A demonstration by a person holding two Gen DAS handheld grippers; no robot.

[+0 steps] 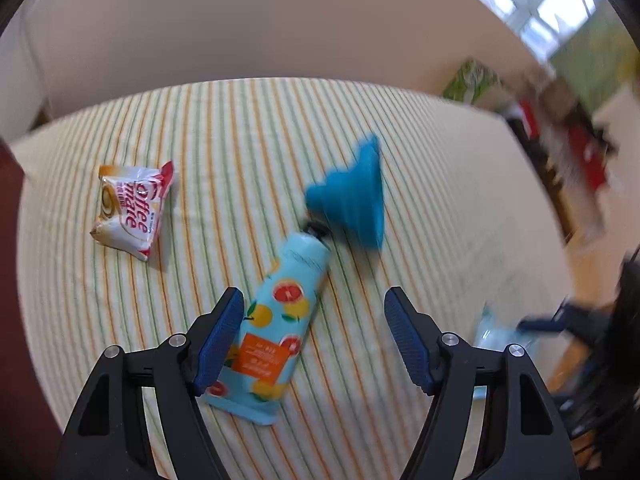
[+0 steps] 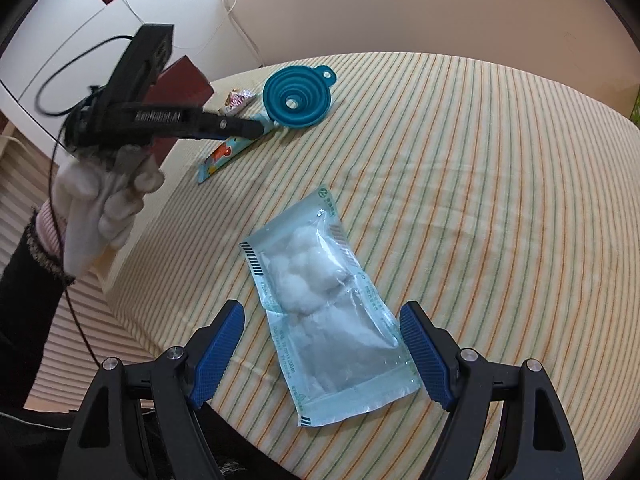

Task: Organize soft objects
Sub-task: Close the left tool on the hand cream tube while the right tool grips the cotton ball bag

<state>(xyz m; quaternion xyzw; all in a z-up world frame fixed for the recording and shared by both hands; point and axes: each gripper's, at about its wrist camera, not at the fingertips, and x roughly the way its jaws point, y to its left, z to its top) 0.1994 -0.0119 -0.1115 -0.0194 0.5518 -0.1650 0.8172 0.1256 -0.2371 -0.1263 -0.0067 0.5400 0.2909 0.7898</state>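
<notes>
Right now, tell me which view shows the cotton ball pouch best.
The right wrist view: the cotton ball pouch lies whole and sharp between the open fingers. The left wrist view catches only a blurred corner at its right edge.

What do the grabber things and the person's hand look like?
Both grippers, left and right, are black plastic with ribbed blue pads and silver screws. A thin black cable loops from the left one. The left hand wears a white glove over a pink cuff and black sleeve.
</notes>
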